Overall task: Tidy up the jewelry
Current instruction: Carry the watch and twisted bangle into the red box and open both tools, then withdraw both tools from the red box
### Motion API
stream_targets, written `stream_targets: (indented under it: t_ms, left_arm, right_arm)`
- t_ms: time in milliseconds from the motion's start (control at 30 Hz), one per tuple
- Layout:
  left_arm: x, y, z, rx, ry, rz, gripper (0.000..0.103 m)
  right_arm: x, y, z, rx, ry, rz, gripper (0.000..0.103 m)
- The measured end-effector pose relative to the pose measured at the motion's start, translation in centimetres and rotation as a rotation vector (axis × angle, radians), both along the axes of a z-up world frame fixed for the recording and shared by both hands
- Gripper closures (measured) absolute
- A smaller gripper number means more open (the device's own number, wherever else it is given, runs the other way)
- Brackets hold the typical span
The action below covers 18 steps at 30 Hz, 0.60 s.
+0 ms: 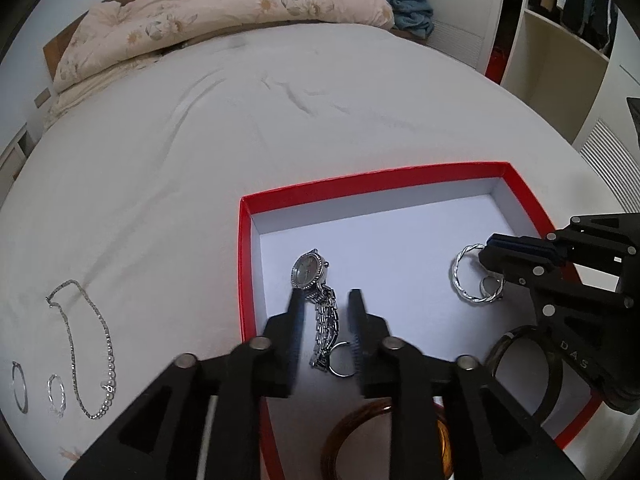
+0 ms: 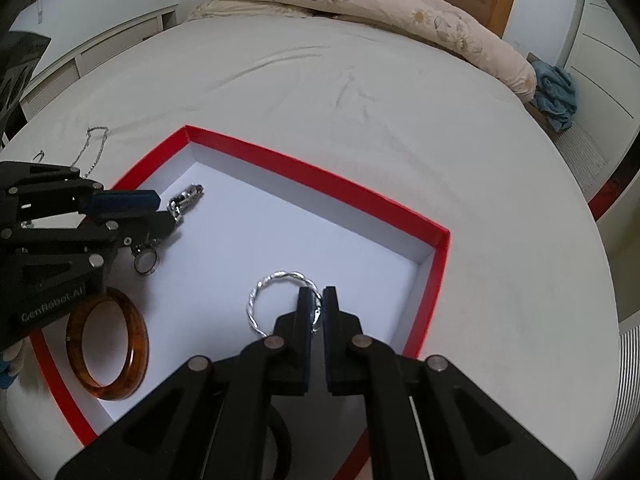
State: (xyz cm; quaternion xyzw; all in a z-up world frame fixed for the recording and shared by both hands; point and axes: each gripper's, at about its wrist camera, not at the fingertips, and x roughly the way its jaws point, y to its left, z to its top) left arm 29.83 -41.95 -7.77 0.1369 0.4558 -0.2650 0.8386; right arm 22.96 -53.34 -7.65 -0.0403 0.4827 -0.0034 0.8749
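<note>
A red box [image 1: 248, 264] with a white floor lies on the bed. Inside it lie a silver watch [image 1: 310, 274], a small ring [image 1: 343, 360], a twisted silver hoop [image 1: 464, 276], an amber bangle [image 2: 108, 348] and a dark bangle [image 1: 524, 364]. My left gripper [image 1: 326, 298] is open, its fingers on either side of the watch band. My right gripper [image 2: 318, 294] has its fingers nearly together over the twisted hoop [image 2: 276, 296]; a narrow gap shows between them. On the sheet lie a silver necklace [image 1: 86, 344] and two silver hoops [image 1: 56, 394].
The white bed sheet [image 1: 280, 120] spreads around the box. A folded floral duvet [image 1: 224, 12] lies at the head of the bed. A blue cloth [image 1: 412, 8] sits beside it. White cupboards [image 1: 560, 72] stand to the right.
</note>
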Motion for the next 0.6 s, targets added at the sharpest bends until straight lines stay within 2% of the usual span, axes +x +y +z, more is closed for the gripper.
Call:
stream_targets:
  t_ms: [233,333,400,600]
  left_arm:
    - [-1.6,0.9,1.8,-0.017,-0.025,-0.014,0.064]
    - [-2.9,1.8,3.6,-0.039,-0.059,-0.013,0.056]
    - [-3.9,2.5,4.9,-0.051,-0.081,-0.011,0.050]
    - [-7.6,5.4,8.8,-0.080,-0.123,-0.007,0.042]
  right_arm:
    - [-2.0,0.0,2.9,0.003,-0.053,-0.052,0.097]
    - [-3.5,0.0,4.5,0.012,-0.079,-0.083,0.086]
    - [-4.7,0.3,5.6,0.020,-0.097,-0.104,0.069]
    - [-8.1,1.8,8.2,0.071,-0.134,-0.154,0.064]
